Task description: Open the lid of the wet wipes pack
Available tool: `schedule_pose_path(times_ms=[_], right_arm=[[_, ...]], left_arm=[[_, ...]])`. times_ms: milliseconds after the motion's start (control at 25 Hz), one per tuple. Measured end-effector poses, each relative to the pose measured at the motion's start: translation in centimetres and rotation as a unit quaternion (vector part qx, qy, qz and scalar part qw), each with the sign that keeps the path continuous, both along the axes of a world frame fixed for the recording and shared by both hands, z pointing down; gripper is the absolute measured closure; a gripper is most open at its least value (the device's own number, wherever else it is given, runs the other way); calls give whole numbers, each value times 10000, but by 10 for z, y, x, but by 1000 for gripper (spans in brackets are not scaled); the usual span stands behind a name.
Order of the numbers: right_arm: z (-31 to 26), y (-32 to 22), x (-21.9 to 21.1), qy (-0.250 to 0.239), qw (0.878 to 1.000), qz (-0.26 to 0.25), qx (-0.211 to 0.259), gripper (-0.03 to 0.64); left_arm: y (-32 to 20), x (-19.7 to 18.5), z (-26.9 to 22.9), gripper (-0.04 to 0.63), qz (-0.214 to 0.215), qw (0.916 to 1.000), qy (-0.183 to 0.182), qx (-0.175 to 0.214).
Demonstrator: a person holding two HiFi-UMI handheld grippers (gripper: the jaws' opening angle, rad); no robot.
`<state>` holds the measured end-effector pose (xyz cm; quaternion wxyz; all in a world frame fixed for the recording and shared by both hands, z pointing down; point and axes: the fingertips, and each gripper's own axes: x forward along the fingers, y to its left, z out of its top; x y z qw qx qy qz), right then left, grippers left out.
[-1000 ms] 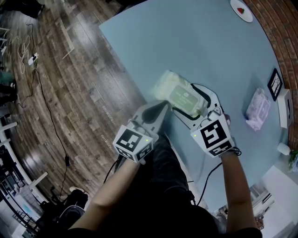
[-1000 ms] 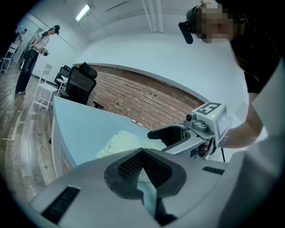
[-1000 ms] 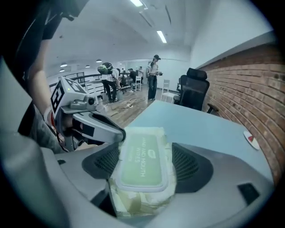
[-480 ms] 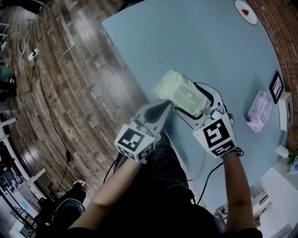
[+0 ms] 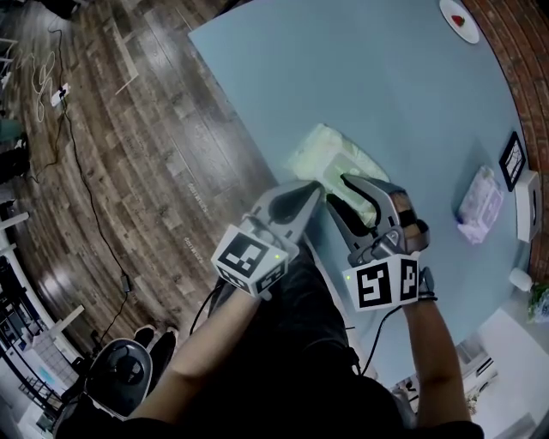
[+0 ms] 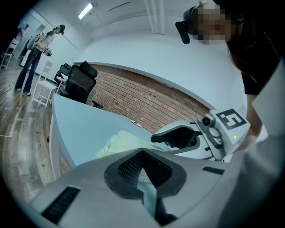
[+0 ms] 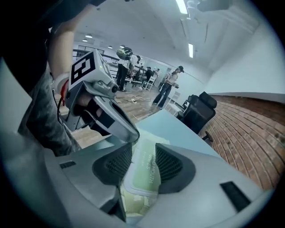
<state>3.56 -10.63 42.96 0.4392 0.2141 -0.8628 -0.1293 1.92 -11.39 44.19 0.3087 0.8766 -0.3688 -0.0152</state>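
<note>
The pale green wet wipes pack (image 5: 319, 153) lies near the front edge of the light blue table (image 5: 386, 77). My left gripper (image 5: 312, 194) sits at the pack's near corner, jaws together on the pack's edge film (image 6: 120, 141). My right gripper (image 5: 339, 190) is rolled on its side over the pack. Its jaws are closing and stand either side of the green lid (image 7: 143, 171), with the pads not visibly pressing on it. In the right gripper view my right gripper (image 7: 142, 152) frames the lid, and my left gripper (image 7: 111, 120) is just beyond it.
A purple wipes pack (image 5: 476, 203), a black framed card (image 5: 512, 157) and a white box (image 5: 525, 201) lie at the right. A white plate (image 5: 459, 19) is at the far edge. Wood floor with cables (image 5: 51, 103) is left of the table. People stand far off.
My right gripper has rolled, so its marker cube faces differently, and its jaws have narrowed around the lid. My left gripper and the pack have stayed put.
</note>
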Motion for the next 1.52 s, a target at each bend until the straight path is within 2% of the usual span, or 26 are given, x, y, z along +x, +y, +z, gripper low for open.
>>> schedule_pose_path(times_ms=[240, 320, 840, 1200, 1520], right_arm=[[5, 1, -1, -93, 9999, 86, -43, 440], [7, 3, -2, -148, 9997, 55, -179, 476], [-4, 1, -2, -788, 9913, 492, -928, 558], [-12, -1, -2, -916, 9890, 453, -1066, 569], [-22, -4, -2, -1034, 9895, 353, -942, 568]], left_arm=[[1, 0, 1, 581, 48, 9999, -133, 24], [1, -1, 1, 581, 41, 9999, -134, 16], [2, 2, 1, 582, 110, 9997, -231, 65], [1, 2, 1, 581, 71, 9997, -218, 19], [1, 2, 2, 581, 22, 9999, -131, -45]])
